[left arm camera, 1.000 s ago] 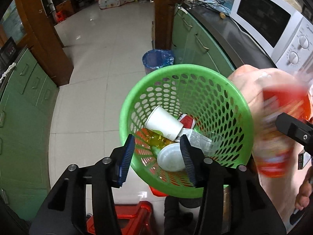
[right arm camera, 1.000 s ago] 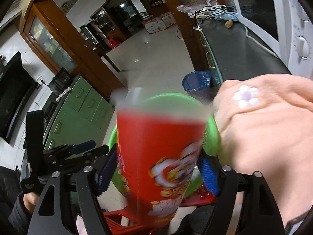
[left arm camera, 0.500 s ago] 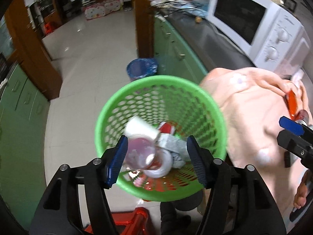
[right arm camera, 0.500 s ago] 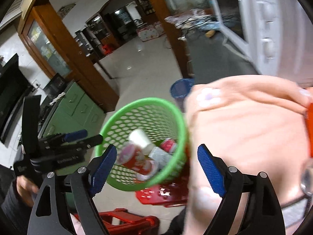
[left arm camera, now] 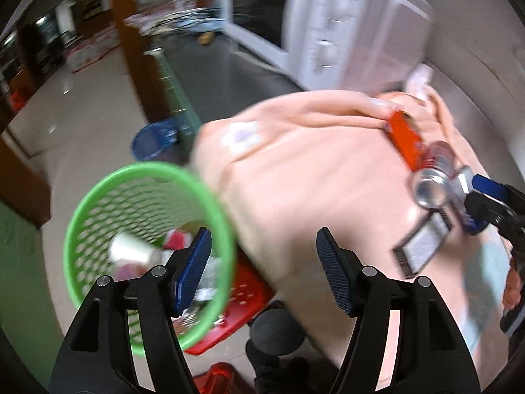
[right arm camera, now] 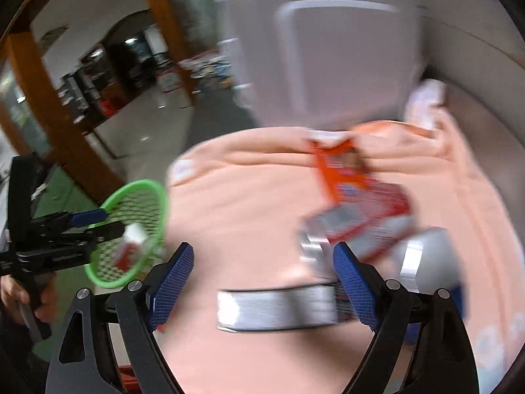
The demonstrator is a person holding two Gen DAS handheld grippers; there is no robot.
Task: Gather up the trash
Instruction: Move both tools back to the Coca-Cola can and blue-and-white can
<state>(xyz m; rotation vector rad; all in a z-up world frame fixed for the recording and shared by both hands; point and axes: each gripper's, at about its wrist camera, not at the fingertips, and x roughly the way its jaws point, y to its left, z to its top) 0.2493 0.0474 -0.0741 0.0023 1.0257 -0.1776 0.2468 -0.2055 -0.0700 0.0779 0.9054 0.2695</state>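
Observation:
A green mesh basket (left arm camera: pixel 98 197) stands left of the cloth-covered table, with a white paper cup (left arm camera: pixel 129 251) and other trash in it; it also shows in the right wrist view (right arm camera: pixel 113 202). My left gripper (left arm camera: pixel 264 264) is open and empty, between basket rim and peach tablecloth (left arm camera: pixel 311 197). My right gripper (right arm camera: pixel 262 282) is open and empty above the cloth, near an orange snack packet (right arm camera: pixel 338 170), a red and silver wrapper (right arm camera: pixel 370 216) and a silvery flat pack (right arm camera: pixel 279 308). In the left wrist view the right gripper (left arm camera: pixel 485 203) is beside a metal can (left arm camera: pixel 430 190) and orange packet (left arm camera: pixel 403 138).
A white microwave (left arm camera: pixel 311 29) stands on the dark counter (left arm camera: pixel 223 69) behind the table. A blue-lined bin (left arm camera: pixel 154 138) stands on the tiled floor. A red stool (left arm camera: pixel 242 298) sits under the basket. Green cabinets line the left. Both views are motion-blurred.
The red cup left my right gripper and now lies in the basket. Both grippers have swung right, from over the basket to over the tablecloth and its litter.

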